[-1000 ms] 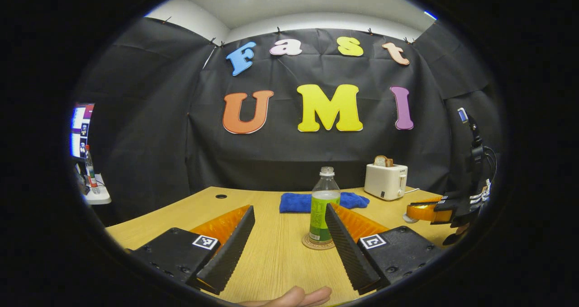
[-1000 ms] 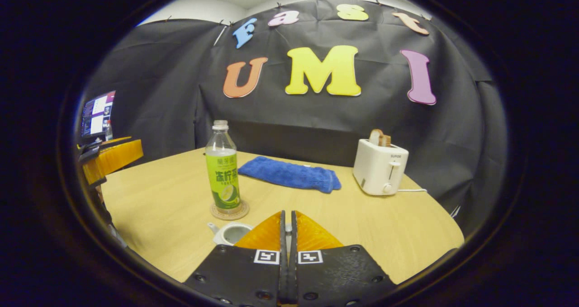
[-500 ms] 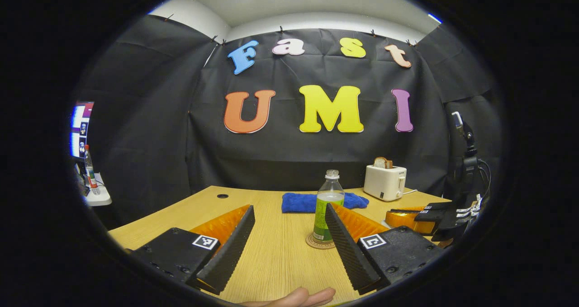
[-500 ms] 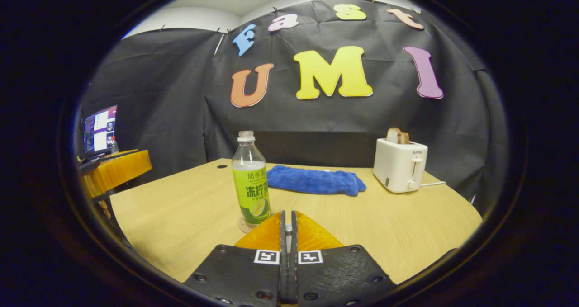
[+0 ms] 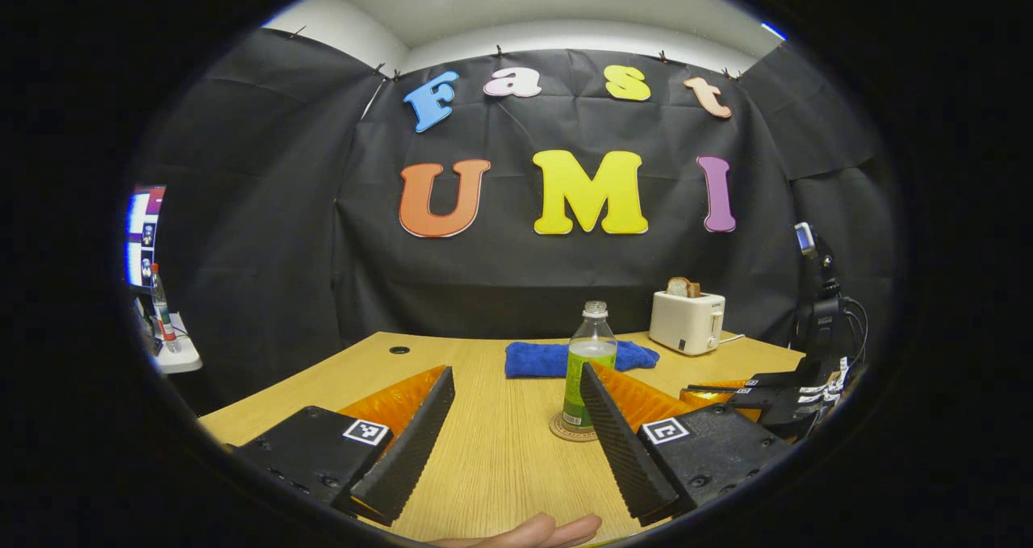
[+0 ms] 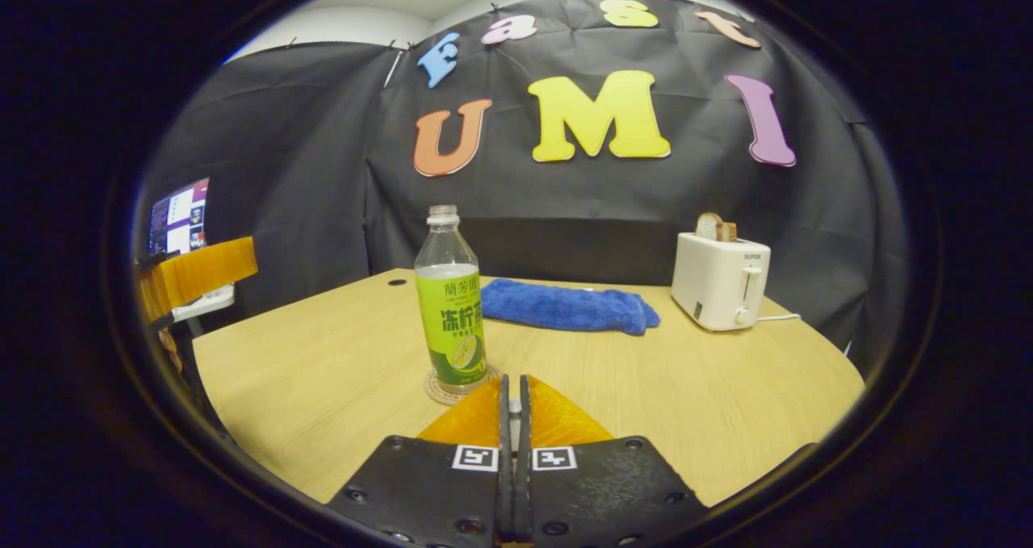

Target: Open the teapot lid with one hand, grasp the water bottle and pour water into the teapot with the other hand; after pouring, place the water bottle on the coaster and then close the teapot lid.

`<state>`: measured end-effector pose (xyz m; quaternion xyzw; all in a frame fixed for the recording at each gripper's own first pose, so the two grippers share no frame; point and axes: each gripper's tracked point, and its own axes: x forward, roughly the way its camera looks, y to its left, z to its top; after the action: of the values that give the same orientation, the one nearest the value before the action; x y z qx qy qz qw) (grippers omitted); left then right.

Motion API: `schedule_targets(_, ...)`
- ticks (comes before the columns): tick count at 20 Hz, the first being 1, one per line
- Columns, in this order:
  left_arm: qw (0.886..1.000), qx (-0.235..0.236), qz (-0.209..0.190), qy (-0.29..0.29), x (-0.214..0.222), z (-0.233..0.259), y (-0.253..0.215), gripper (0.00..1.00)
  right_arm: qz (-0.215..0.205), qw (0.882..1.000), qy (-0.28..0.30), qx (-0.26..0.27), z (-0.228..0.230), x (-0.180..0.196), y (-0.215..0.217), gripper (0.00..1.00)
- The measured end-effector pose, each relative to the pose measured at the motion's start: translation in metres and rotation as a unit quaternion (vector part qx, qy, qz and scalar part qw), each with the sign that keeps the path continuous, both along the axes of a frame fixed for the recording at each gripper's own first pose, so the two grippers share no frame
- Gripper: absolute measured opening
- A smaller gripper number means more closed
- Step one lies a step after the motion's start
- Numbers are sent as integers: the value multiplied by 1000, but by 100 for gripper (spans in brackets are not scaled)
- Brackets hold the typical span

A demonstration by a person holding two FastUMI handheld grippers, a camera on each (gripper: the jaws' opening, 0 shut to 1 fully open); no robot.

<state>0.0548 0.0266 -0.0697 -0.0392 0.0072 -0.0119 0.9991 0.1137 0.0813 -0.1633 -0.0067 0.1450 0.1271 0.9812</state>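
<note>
Water bottle point(image 6: 452, 306) stands upright on the coaster point(image 6: 440, 389), mid-worktop point(image 6: 323, 370). Left gripper point(image 5: 516, 419): fingers wide, empty. Right gripper point(image 6: 513, 407): fingers closed together; whether they pinch the lid cannot be told. Probable step: lid closing.

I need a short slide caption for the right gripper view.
Shut right gripper faces the water bottle standing on its coaster.

Teapot gone from right gripper view — right tool point(image 5: 710, 388) lower, nearer.
</note>
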Motion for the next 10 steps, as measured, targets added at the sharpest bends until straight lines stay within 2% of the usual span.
schedule_targets(10, 1000, 26, -14, -3, 0, -2, -13, 98, 3, 1000, -12, -2, 8, -5, 2, 4)
